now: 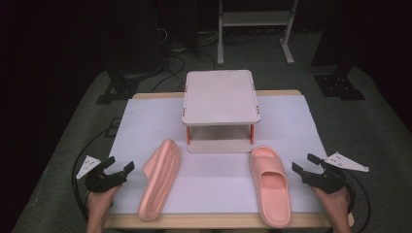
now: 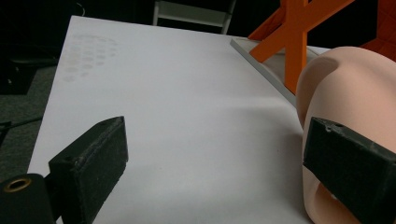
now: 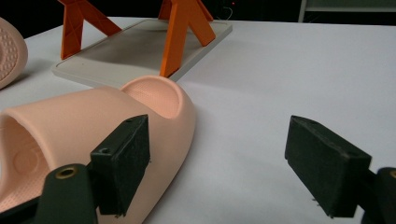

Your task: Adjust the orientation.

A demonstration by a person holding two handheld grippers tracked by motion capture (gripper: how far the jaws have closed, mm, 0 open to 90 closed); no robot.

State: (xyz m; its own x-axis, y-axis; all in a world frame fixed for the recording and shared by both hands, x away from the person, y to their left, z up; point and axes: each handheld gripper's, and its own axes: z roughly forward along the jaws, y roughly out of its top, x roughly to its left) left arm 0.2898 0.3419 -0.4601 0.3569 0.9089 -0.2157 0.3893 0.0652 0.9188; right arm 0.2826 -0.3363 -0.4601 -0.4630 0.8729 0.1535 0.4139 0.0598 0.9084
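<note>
Slippers are lying on the white surface (image 1: 214, 179) in front of you: the left slipper (image 1: 159, 179) is tipped up on its edge, and the right slipper (image 1: 270, 183) is sitting flat with its strap upward. No brand, label or writing is showing on either one, nor on the small rack (image 1: 221, 97) with orange legs that is standing behind them toward the far edge.

You are holding the left gripper (image 1: 119, 166) low at the surface's left edge, your hand (image 1: 99, 201) coming up from below and the jaws pointing inward toward the left slipper. Its jaws are standing open and gripping nothing; in the left gripper view the slipper's pink edge (image 2: 345, 102) is sitting just beside the right-hand jaw.

You are holding the right gripper (image 1: 306, 162) at the right edge in a mirrored pose, jaws aiming in at the right slipper. They are standing wide apart and empty, with that slipper (image 3: 93, 121) lying just beside the left-hand jaw in the right gripper view.
</note>
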